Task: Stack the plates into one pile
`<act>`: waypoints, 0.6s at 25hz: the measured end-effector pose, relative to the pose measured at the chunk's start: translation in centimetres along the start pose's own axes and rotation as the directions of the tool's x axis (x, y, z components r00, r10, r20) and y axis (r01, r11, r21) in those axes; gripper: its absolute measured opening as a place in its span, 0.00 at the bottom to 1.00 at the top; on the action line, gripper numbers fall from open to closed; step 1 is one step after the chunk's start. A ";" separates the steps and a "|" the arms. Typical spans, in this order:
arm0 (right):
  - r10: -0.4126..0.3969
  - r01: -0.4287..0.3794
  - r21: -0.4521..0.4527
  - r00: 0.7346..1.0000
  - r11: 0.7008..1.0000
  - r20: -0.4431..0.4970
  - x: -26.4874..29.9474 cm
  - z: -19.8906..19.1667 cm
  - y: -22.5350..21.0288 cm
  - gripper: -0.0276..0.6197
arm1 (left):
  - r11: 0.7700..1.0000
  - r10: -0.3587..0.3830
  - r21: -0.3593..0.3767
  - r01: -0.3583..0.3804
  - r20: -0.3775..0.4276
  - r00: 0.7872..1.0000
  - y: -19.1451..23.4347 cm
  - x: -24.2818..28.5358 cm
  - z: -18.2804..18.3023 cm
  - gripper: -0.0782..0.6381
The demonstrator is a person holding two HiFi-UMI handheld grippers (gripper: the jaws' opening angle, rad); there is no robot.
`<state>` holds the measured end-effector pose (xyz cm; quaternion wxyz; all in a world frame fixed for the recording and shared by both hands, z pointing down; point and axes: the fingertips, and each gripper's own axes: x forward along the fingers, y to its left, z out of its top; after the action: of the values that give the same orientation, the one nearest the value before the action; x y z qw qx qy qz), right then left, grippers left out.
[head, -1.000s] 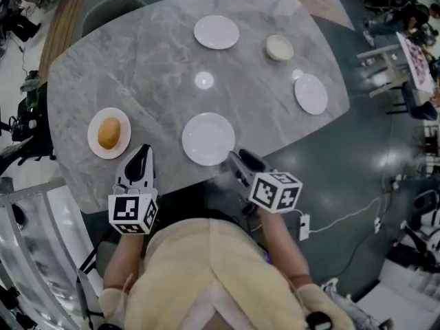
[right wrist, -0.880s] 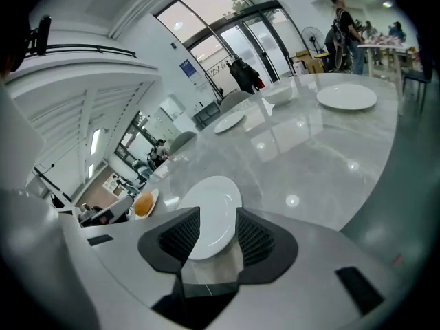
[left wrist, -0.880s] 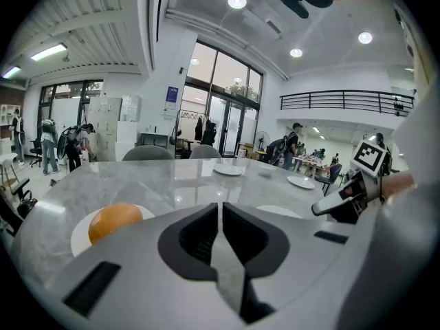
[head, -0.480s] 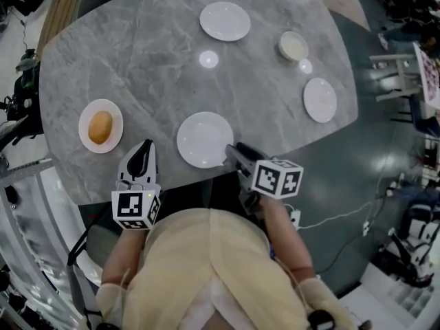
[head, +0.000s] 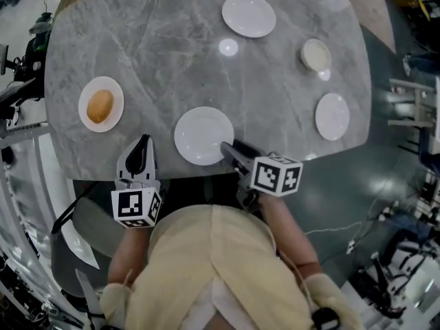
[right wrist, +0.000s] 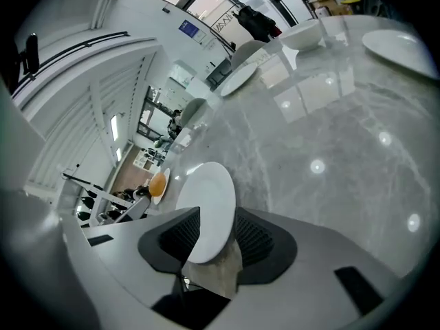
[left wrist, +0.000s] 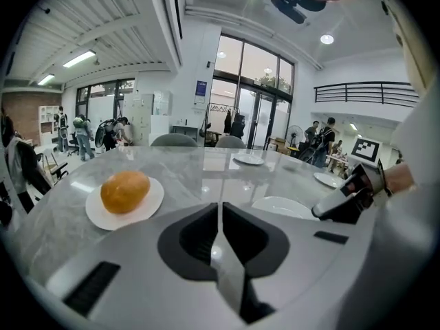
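The nearest plate (head: 199, 135) is plain white, round, shallow and empty, lying flat on the grey marble table (head: 158, 67) right by its near edge. The right gripper (head: 225, 145) is at the plate's right rim with its jaws spread and that rim sitting in the gap between them; I can't see the pads pressing on it. The left gripper (head: 141, 146) is off to the plate's left, jaws pressed together on nothing.

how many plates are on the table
4. Far plate, right plate, left plate with a bun, near plate. None seems hidden.
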<state>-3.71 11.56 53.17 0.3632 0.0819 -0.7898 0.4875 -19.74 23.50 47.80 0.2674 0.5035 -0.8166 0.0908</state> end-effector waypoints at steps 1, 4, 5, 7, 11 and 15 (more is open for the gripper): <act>0.009 -0.009 0.002 1.000 1.000 0.000 0.0 0.1 0.1 0.26 | 1.000 0.012 -0.006 -0.012 -0.001 1.000 0.1 -0.2 -0.2 0.11; 0.015 -0.015 -0.002 1.000 1.000 0.003 0.3 0.5 0.2 0.26 | 0.999 0.041 -0.018 -0.041 -0.003 0.999 0.3 -0.6 -0.5 0.11; 0.010 -0.010 -0.008 1.000 1.000 0.004 0.4 0.6 0.3 0.26 | 0.999 0.050 -0.018 -0.050 -0.002 0.999 0.4 -0.6 -0.5 0.11; -0.019 0.019 -0.034 1.000 0.999 0.009 0.4 0.7 0.2 0.26 | 0.998 0.065 -0.020 -0.065 0.003 0.998 0.4 -0.8 -0.5 0.11; -0.115 0.118 -0.137 0.993 0.984 0.031 1.0 0.7 0.2 0.25 | 0.995 0.090 -0.031 -0.090 0.007 0.996 0.9 -0.9 -0.5 0.11; -0.187 0.193 -0.181 0.981 0.964 0.048 1.5 0.8 0.2 0.24 | 0.994 0.101 -0.039 -0.101 0.008 0.995 1.4 -1.0 -0.8 0.11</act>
<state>-5.32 11.37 53.78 0.4022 0.1307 -0.8255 0.3739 -20.29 25.26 48.08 0.2681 0.4568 -0.8439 0.0859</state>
